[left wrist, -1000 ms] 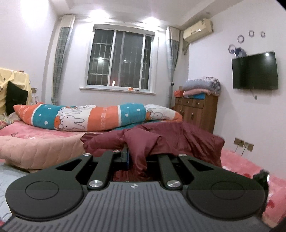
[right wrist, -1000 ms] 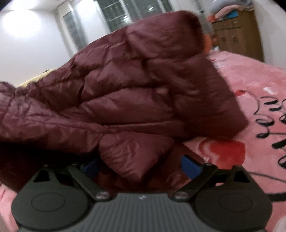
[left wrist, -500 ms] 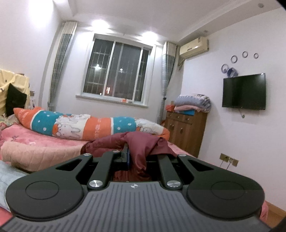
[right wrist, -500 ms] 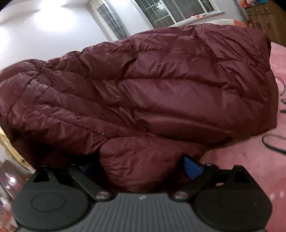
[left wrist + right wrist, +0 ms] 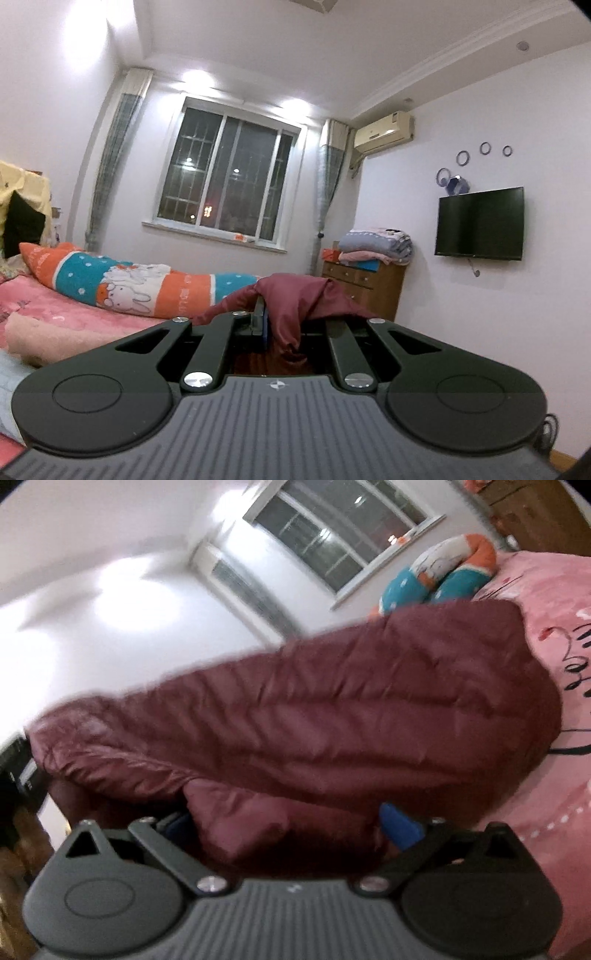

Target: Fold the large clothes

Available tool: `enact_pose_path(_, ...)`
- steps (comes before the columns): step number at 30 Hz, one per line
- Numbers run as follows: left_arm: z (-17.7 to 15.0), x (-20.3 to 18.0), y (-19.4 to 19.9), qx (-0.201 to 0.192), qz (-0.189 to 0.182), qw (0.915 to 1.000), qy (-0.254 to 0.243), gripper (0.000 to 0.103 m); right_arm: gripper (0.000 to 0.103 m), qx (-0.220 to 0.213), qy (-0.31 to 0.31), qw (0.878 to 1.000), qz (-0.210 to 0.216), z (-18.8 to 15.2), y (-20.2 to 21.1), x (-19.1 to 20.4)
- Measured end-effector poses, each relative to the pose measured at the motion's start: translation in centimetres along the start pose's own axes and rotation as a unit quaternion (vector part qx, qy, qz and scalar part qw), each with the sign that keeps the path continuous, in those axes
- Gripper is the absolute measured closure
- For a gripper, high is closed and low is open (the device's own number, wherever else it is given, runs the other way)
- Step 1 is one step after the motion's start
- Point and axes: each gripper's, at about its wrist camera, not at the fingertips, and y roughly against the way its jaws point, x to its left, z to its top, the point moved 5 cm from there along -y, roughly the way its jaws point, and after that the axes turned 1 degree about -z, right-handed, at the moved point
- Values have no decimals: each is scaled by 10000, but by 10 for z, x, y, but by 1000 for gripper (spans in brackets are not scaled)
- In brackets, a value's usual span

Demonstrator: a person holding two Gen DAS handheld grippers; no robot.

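Note:
The garment is a dark red quilted puffer jacket (image 5: 332, 716). My right gripper (image 5: 288, 819) is shut on a thick fold of it, with blue pads at both sides of the fold. The jacket stretches out from it, lifted over the pink bed (image 5: 554, 590). In the left wrist view my left gripper (image 5: 284, 321) is shut on another part of the jacket (image 5: 295, 299), which drapes over the fingers and hides the fingertips. The left gripper is raised and looks across the room.
A rolled orange, teal and white rabbit quilt (image 5: 129, 284) lies along the bed under the window (image 5: 229, 192). A wooden dresser (image 5: 365, 288) with folded blankets stands at the right wall, under a wall TV (image 5: 480, 221). A pink blanket (image 5: 55, 332) lies at left.
Both grippers have lifted with the jacket held. The left view has tilted up, so the bed and jacket sit lower. The right view has rolled and the jacket hangs stretched out.

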Motion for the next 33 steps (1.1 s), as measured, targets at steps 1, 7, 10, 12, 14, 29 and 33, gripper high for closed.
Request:
enact_pose_path(1,-4,1,-2,26,47,10000,15,95,1,-80,-117,9999,-28,2,2,-4)
enact_pose_path(7,-22,32,-36,230,634,9977,1,94,1,-169,-757,9968,-172,13,6,-25)
enact_pose_path(10,-28,52,-57,306,960,9949,40,94,1,-236,-1118,9932,-234,23,11,-40)
enact_pose_path(12,-30,69,-70,333,1195,9922,89,94,1,-297,-1255,9905,-480,28,10,-60)
enact_pose_path(14,-35,84,-84,391,1385,9894,173,94,1,-202,-1179,9881,-965,25,5,-73)
enact_pose_path(29,-44,115,-91,494,1842,9803,514,94,1,518,-1694,9760,-1265,3,-94,-126)
enact_pose_path(33,-44,116,-87,544,1929,9779,597,94,7,495,-1764,9748,-1273,4,-121,-137)
